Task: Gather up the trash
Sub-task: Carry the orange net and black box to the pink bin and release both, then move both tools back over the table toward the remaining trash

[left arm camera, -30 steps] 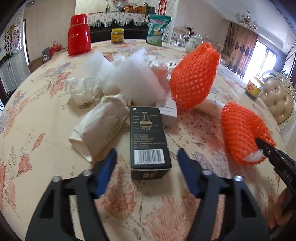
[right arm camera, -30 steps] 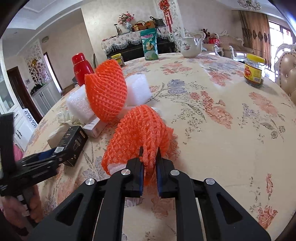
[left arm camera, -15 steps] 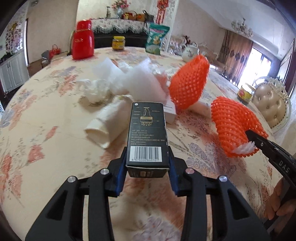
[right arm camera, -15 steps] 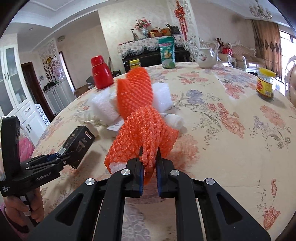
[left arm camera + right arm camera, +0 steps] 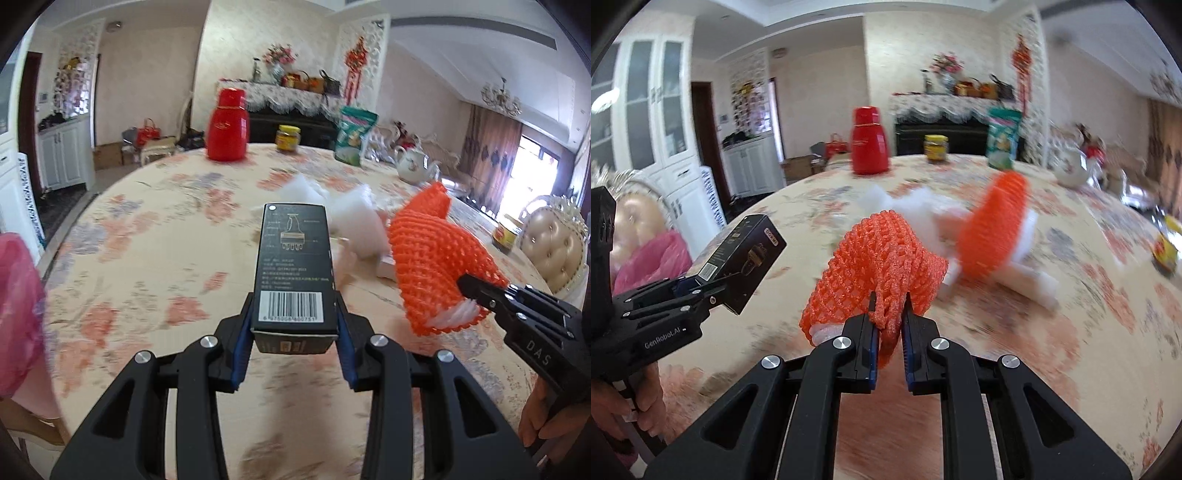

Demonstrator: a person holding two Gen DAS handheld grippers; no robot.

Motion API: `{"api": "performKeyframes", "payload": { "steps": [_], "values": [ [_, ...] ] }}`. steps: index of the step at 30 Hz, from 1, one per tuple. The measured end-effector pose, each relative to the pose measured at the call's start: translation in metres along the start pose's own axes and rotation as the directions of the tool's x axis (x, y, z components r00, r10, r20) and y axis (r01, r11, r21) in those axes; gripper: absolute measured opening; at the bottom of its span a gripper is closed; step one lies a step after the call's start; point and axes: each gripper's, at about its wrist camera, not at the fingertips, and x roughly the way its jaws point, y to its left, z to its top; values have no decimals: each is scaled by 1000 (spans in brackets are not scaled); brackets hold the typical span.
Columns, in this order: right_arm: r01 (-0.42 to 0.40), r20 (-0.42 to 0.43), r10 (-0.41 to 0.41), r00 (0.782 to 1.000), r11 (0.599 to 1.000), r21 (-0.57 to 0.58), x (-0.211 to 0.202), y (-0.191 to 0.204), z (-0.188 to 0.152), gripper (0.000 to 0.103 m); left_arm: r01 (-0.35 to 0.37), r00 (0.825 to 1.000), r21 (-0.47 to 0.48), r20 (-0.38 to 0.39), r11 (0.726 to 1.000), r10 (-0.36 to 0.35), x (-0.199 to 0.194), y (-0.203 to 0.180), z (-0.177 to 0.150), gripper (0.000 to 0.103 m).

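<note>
Both pieces of trash are off the table and in my grip.

The floral table (image 5: 140, 266) fills the lower half of each view, and it sits lower in frame than a second ago, since I have lifted both loads clear. That leaves the pink bag (image 5: 16, 314) at the left edge as the likely drop. The second orange net (image 5: 993, 229) and white foam (image 5: 354, 221) remain mid-table. My right gripper (image 5: 888, 325) is clenched on the orange foam net (image 5: 879, 266), centre frame. My left gripper (image 5: 293, 343) clamps the black box (image 5: 293, 266), which a second ago lay loose between open fingers; both point slightly downward.
</note>
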Motion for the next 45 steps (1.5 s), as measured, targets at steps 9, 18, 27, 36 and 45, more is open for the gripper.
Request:
{"api": "performKeyframes", "payload": {
  "steps": [9, 18, 27, 36, 45],
  "values": [
    [-139, 49, 147, 988, 981, -136, 17, 92, 27, 13, -155, 981, -57, 105, 986, 160, -58, 78, -3, 39],
    [-342, 50, 373, 926, 889, -306, 43, 208, 57, 13, -368, 911, -180, 128, 912, 392, -119, 194, -15, 39],
    [-489, 6, 536, 844, 775, -400, 79, 314, 75, 13, -491, 854, -303, 16, 817, 519, -142, 310, -24, 39],
    [-565, -101, 585, 805, 702, -433, 123, 377, 68, 16, -532, 828, -358, -31, 767, 560, -133, 379, -24, 59],
    [-566, -113, 572, 813, 730, -382, 136, 363, 60, 70, -600, 760, -412, -26, 686, 649, -157, 383, -36, 79]
  ]
}}
